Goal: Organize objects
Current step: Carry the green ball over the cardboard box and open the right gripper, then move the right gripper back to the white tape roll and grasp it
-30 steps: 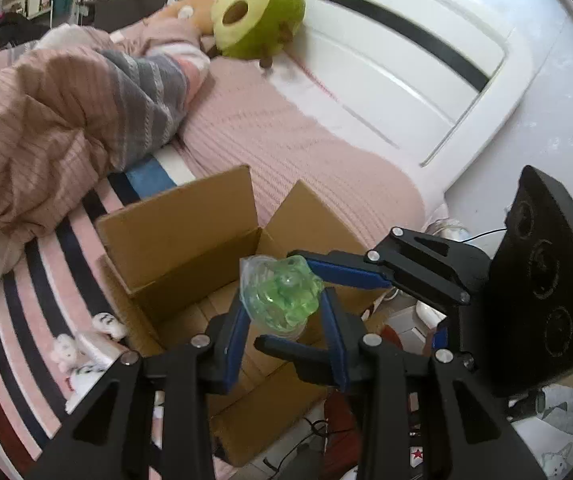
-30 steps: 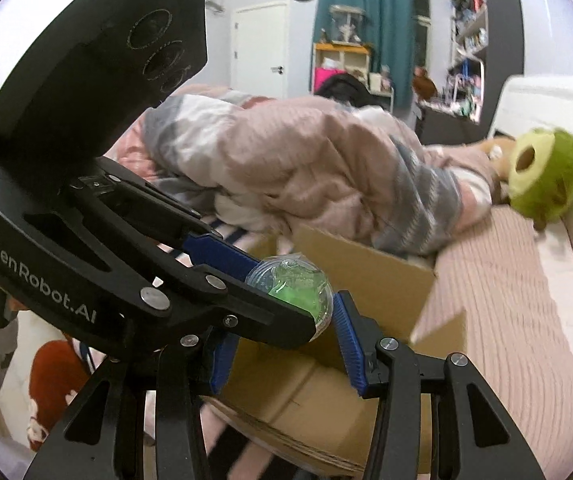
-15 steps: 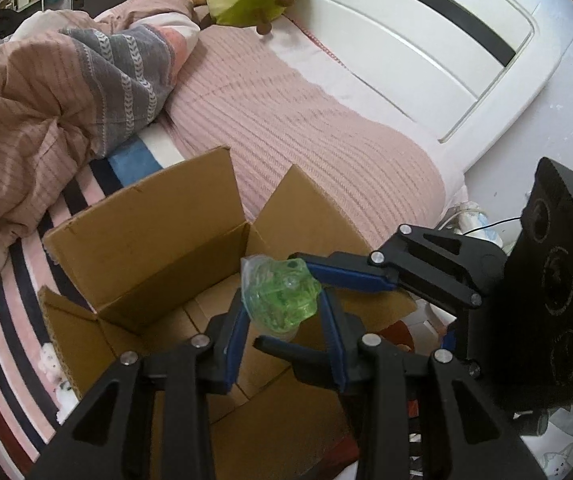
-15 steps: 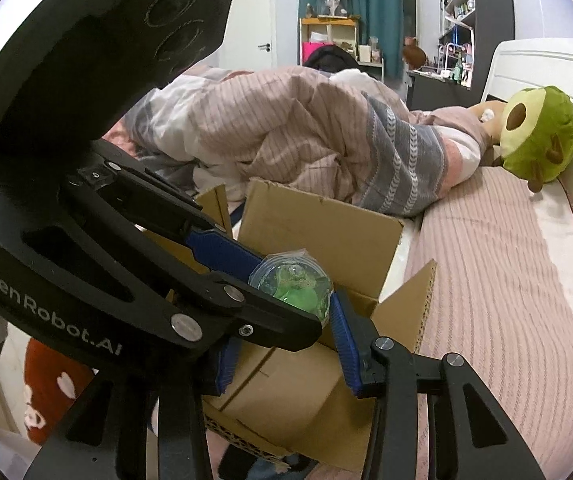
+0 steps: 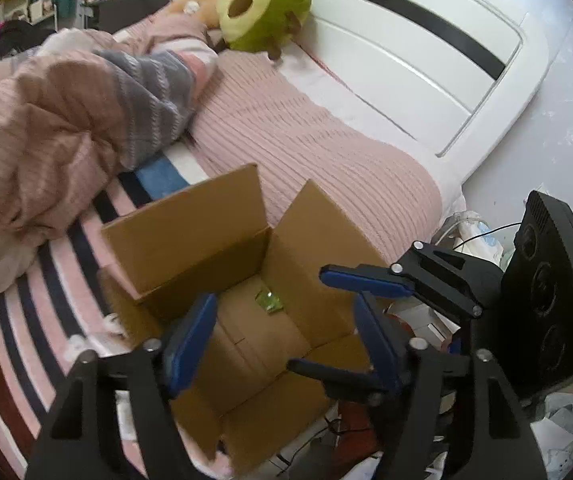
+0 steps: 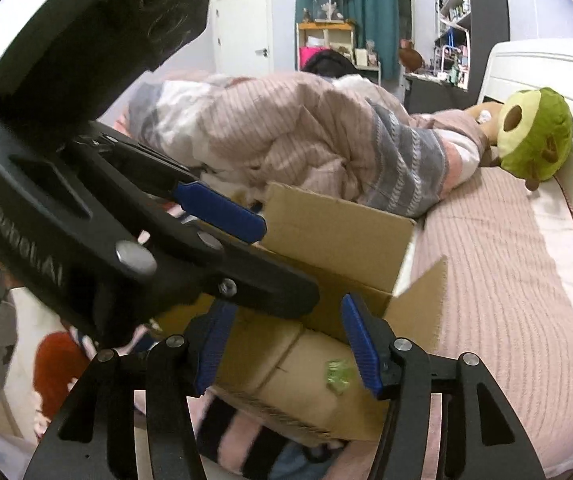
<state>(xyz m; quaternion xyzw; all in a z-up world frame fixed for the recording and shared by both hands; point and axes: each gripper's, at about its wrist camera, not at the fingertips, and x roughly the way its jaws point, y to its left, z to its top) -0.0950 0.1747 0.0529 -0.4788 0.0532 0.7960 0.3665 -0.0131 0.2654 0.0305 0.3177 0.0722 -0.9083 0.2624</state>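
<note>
Ribbed pink knit bedspread (image 5: 326, 136), rumpled striped duvet (image 5: 66, 120). Open brown corrugated cardboard box (image 5: 190, 224) on bed, flaps up. Round fuzzy avocado plush (image 5: 262, 4) by glossy white headboard (image 5: 426, 48). Left gripper (image 5: 282, 320) and right gripper (image 6: 282, 344) over box, blue ribbed pads just spread apart, nothing between. Small translucent green toy (image 5: 269, 301) lying on box floor.

Home bedrm — bed (image 5: 326, 136), duvet (image 6: 306, 140), avocado plushie (image 5: 264, 10)

Only the blurred letters "AI" can be read, on the left claw (image 6: 222, 216) body.
</note>
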